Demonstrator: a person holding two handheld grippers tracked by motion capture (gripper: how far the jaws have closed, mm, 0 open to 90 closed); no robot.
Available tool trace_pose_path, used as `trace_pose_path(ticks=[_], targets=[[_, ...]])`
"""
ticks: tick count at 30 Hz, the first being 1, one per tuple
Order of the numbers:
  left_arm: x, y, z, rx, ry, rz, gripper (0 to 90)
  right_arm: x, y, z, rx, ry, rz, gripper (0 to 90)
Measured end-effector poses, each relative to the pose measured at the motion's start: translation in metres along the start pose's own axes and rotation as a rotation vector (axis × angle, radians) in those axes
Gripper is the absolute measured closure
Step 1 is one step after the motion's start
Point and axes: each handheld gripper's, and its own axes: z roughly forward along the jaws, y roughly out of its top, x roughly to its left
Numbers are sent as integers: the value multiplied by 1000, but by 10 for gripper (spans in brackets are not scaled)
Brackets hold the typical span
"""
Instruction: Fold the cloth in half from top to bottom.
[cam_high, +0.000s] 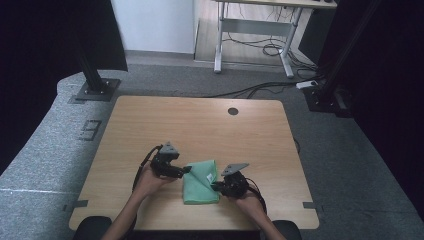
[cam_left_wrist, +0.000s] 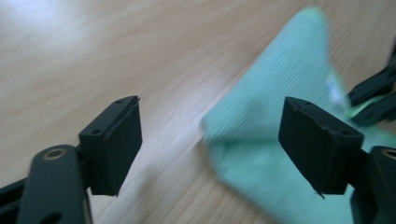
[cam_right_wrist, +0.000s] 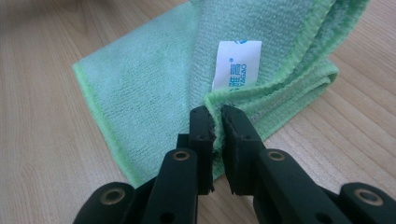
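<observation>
pinching a hemmed edge of the green cloth (cam_right_wrist: 140, 79), the right gripper (cam_right_wrist: 217, 122) has its jaws clenched on a thin layer close to the white care label (cam_right_wrist: 236, 63), with the fabric squeezed flat between the pads. the left gripper (cam_left_wrist: 210, 135) is released: its jaws stand wide apart over the wood, nothing between them, and the cloth's near corner lies just ahead of it, untouched. the cloth itself sits folded on the wooden table (cam_high: 200, 120), towards the person's side of it, between the two grippers, with the left one at its upper left corner and the right one at its right edge.

the risk, as i judge it, is that the right grip has caught one layer only at the very hem; a pull would let the cloth slip out, or would drag the fold open rather than carry it. the left gripper, being free of the cloth, pins nothing, so the whole cloth could slide across the smooth wood.

counted: one cloth, one label, two grippers, one table.
</observation>
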Motion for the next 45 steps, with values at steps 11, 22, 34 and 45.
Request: trace_pose_path(ticks=[11, 22, 34, 45], targets=[[-27, 57, 35, 18, -89, 67, 291, -1, -1, 0, -11, 4, 7, 810], [-32, 65, 58, 120, -193, 47, 713, -3, -3, 0, -15, 17, 10, 802], [-36, 49, 18, 107, -168, 87, 843, 0, -1, -3, -10, 3, 27, 734], [-42, 13, -13, 77, -162, 74, 834, 8, 0, -12, -9, -20, -2, 688]])
